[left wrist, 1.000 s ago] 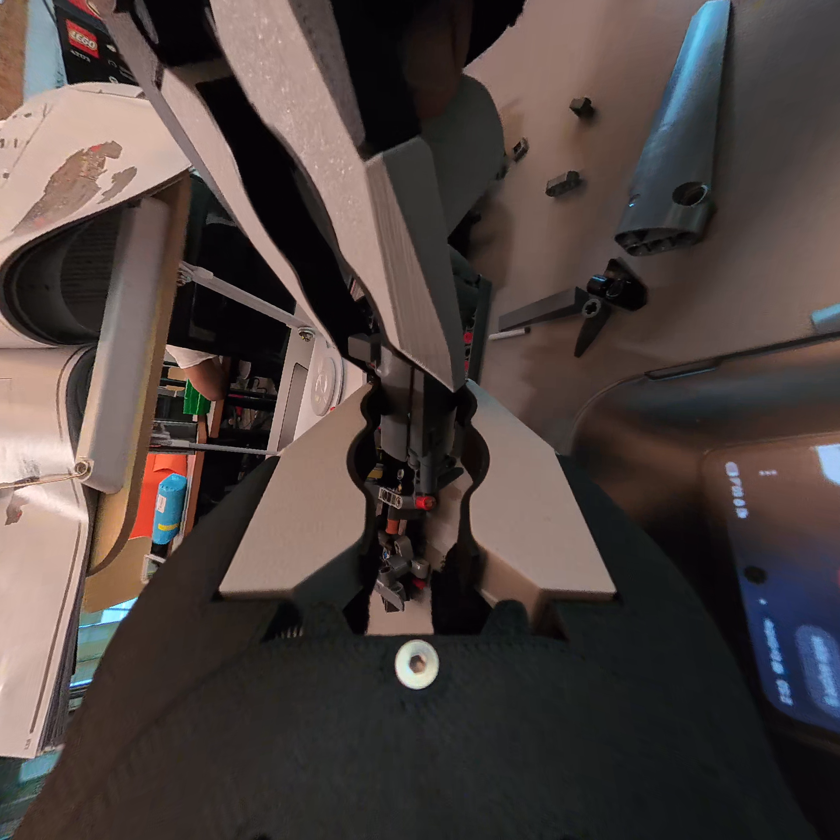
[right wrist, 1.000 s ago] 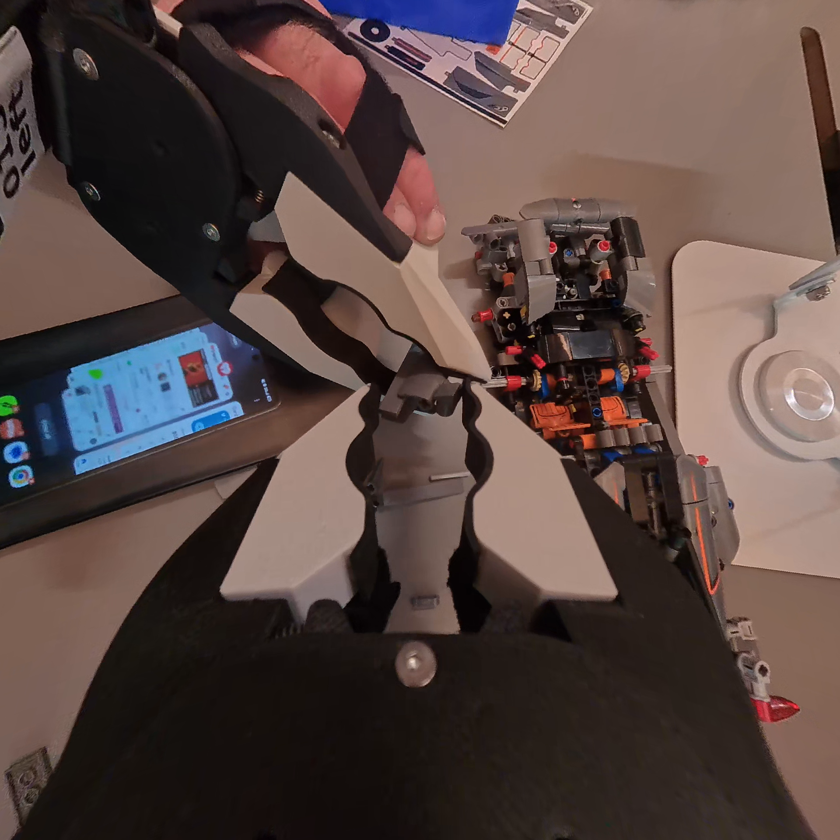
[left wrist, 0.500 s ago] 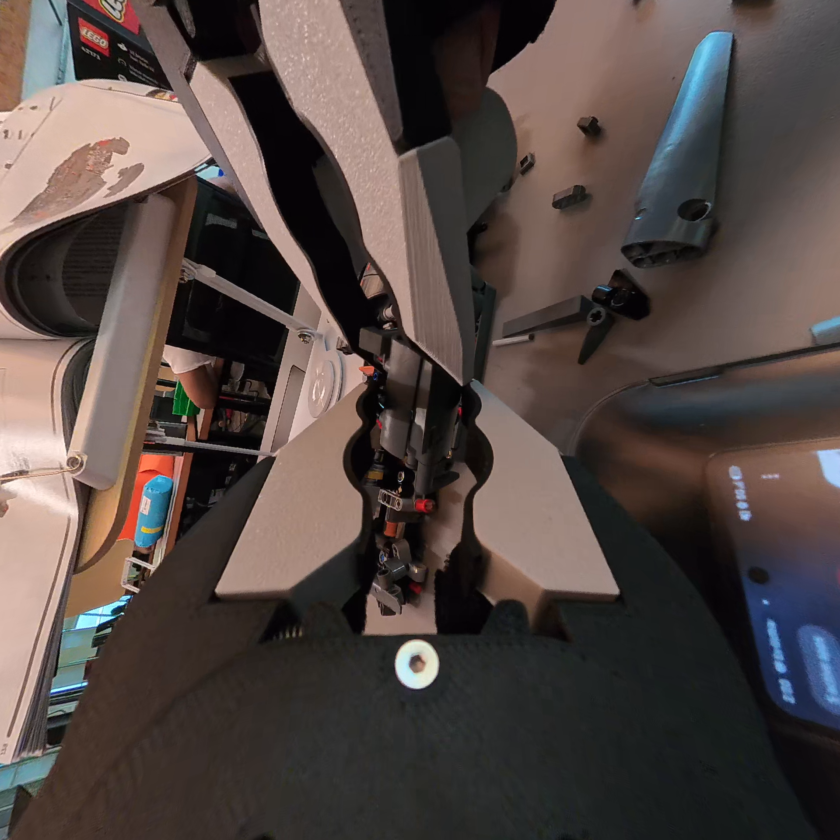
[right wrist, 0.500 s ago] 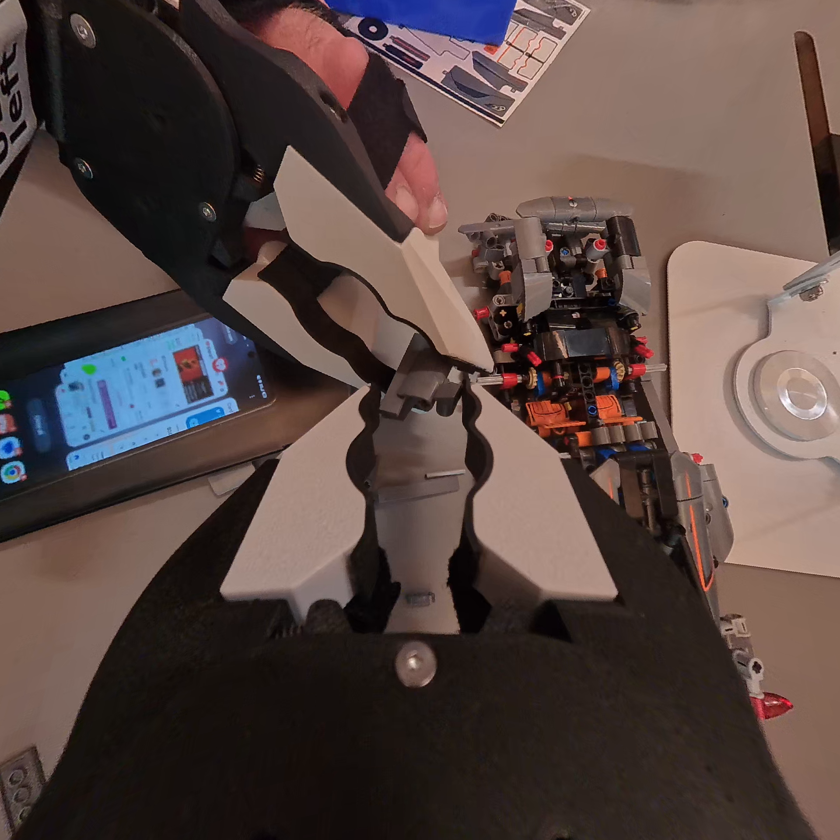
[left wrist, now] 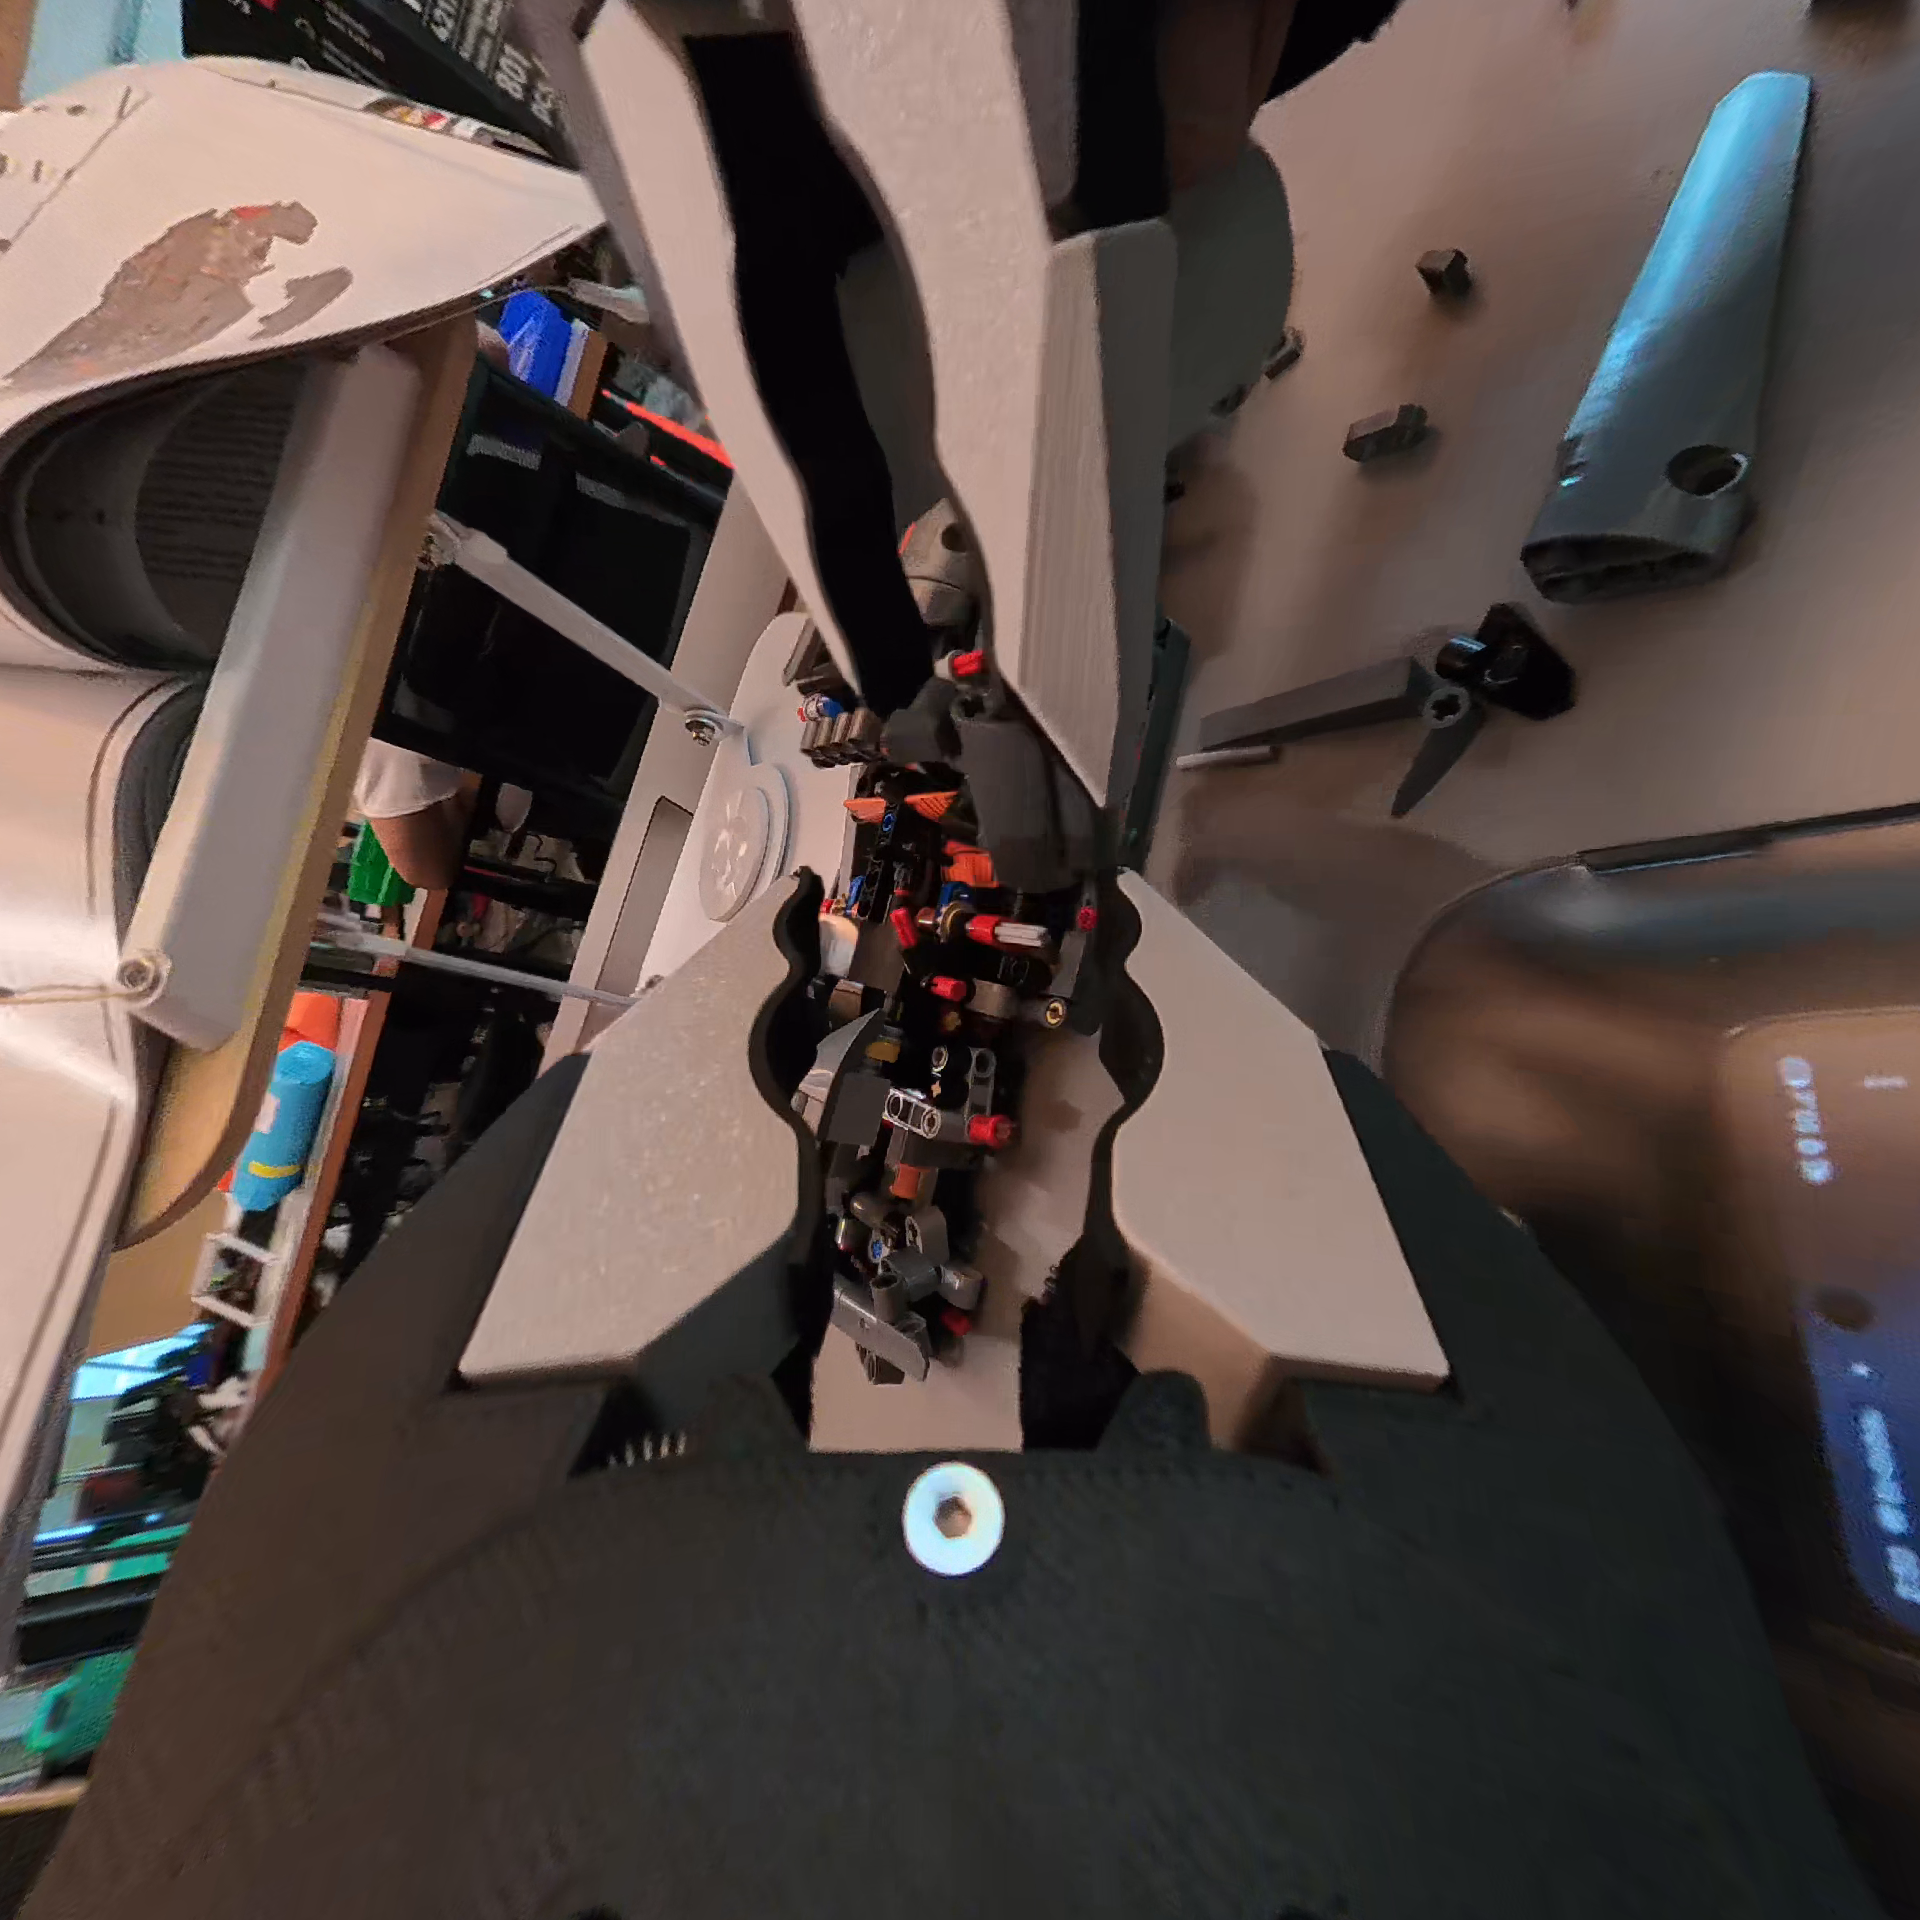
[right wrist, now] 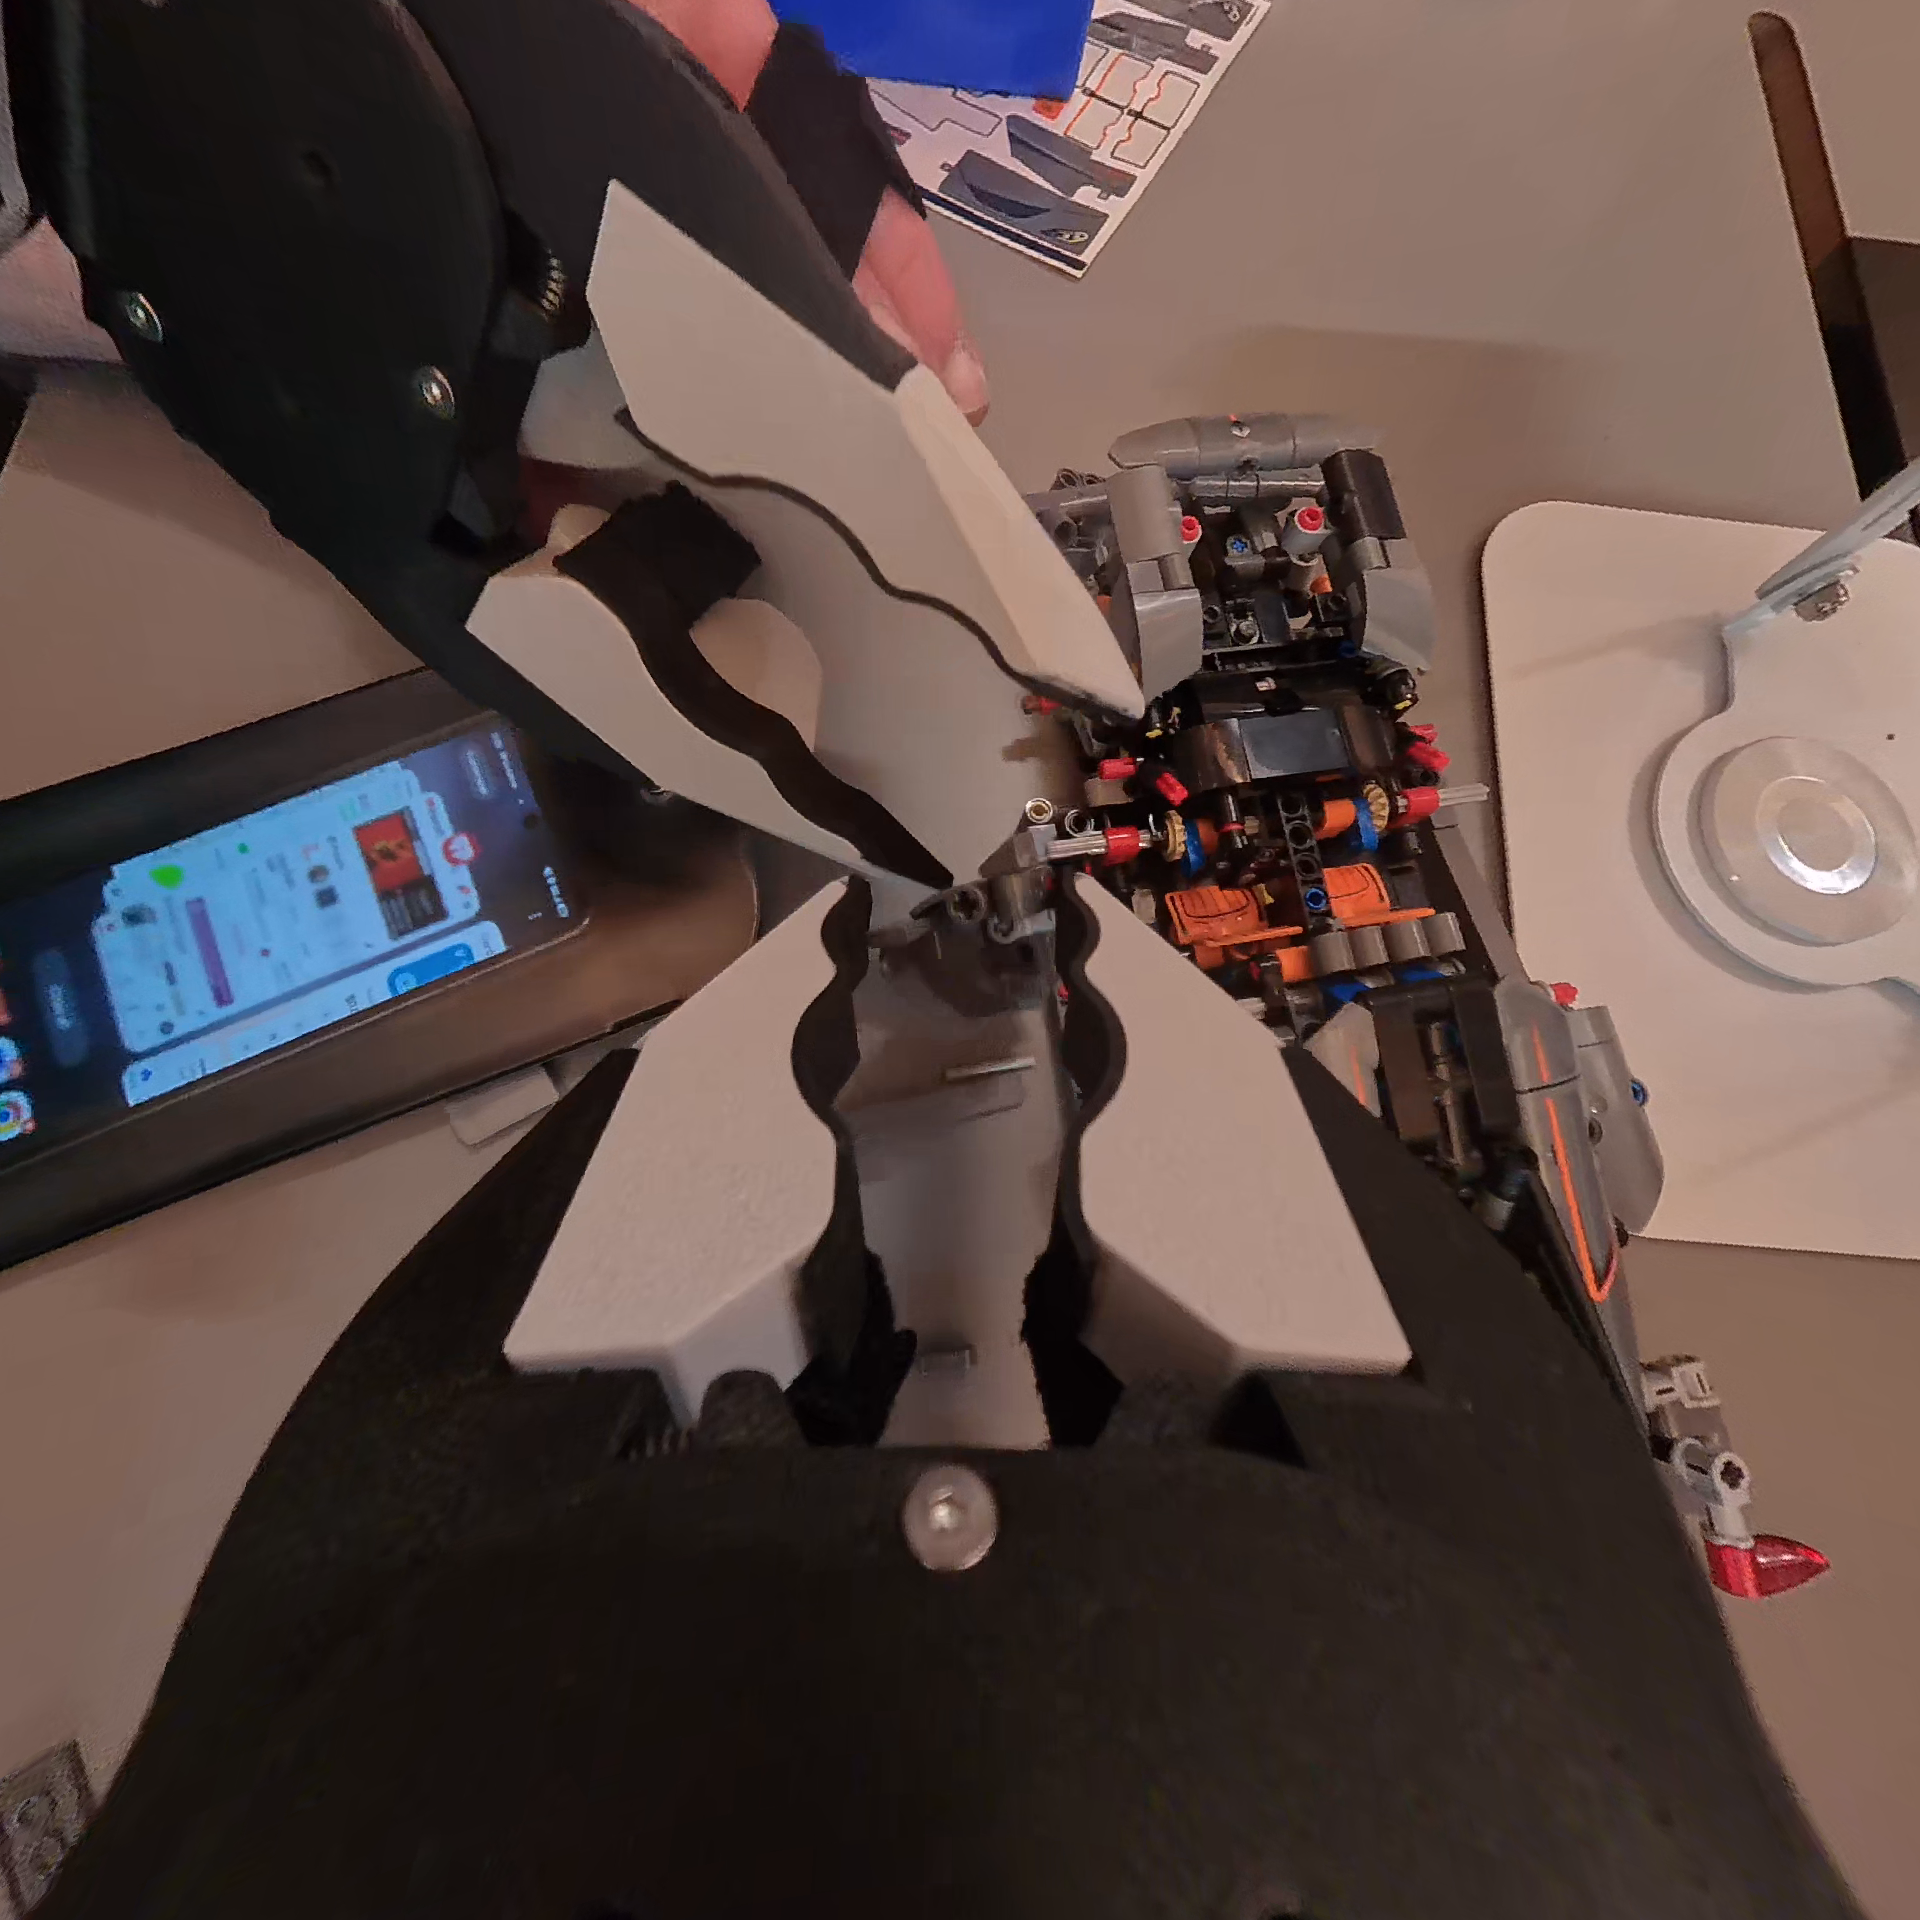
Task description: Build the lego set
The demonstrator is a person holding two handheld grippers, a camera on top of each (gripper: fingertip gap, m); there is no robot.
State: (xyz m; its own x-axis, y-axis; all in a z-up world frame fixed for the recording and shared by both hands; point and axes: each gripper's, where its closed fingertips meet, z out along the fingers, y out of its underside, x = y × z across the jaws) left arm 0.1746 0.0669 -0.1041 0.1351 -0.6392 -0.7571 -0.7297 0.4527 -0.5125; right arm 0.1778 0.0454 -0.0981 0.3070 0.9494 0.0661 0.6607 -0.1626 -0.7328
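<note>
Black loose pieces (left wrist: 1382,431) show only in left claw (left wrist: 961,894) view.

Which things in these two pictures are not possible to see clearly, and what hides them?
- Right wrist view: small grey piece at the right tongs, mostly covered by both tongs.
- Right wrist view: phone, cut by the left edge.
- Left wrist view: lego model, only a strip visible between the left tongs fingers.
- Left wrist view: motion-blurred throughout.

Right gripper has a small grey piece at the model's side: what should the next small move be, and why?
Probably ease the right gripper sideways, pressing its small grey piece onto the model: the piece sits beside the axle end, seemingly unseated, while the left gripper is at the chassis.
</note>
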